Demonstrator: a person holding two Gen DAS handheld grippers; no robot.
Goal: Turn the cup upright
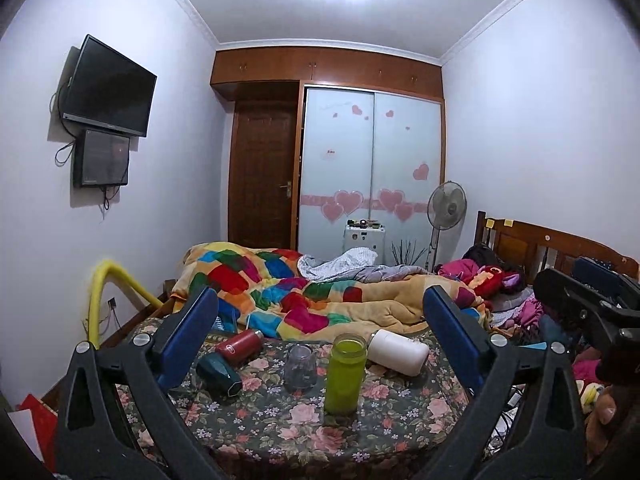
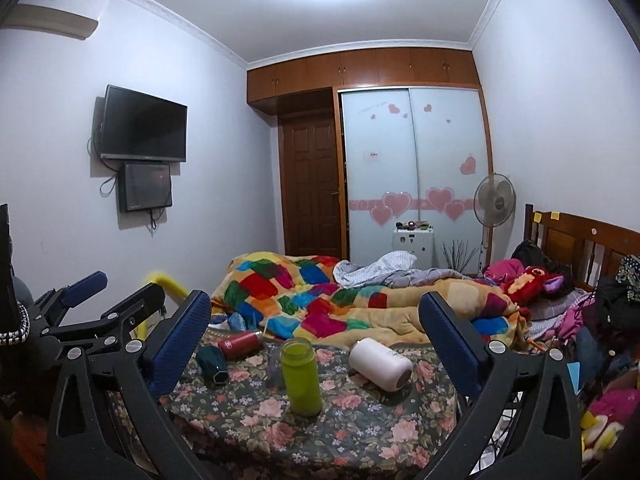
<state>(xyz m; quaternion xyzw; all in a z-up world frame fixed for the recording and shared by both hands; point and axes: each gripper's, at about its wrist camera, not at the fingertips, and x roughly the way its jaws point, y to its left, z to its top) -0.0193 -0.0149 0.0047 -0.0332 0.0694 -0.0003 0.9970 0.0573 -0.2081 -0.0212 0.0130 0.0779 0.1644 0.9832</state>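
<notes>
On the floral cloth stand a green cup and a clear glass cup, both upright. A white cup, a red cup and a dark teal cup lie on their sides. My left gripper is open and empty, held back above the cloth's near side. My right gripper is open and empty too. In the right wrist view the green cup stands in front, the white cup lies to its right, and the red cup and teal cup lie at the left.
A bed with a colourful quilt lies just behind the cloth. A yellow padded rail rises at the left. Clothes and toys pile at the right by the headboard. The left gripper's body shows at the left of the right wrist view.
</notes>
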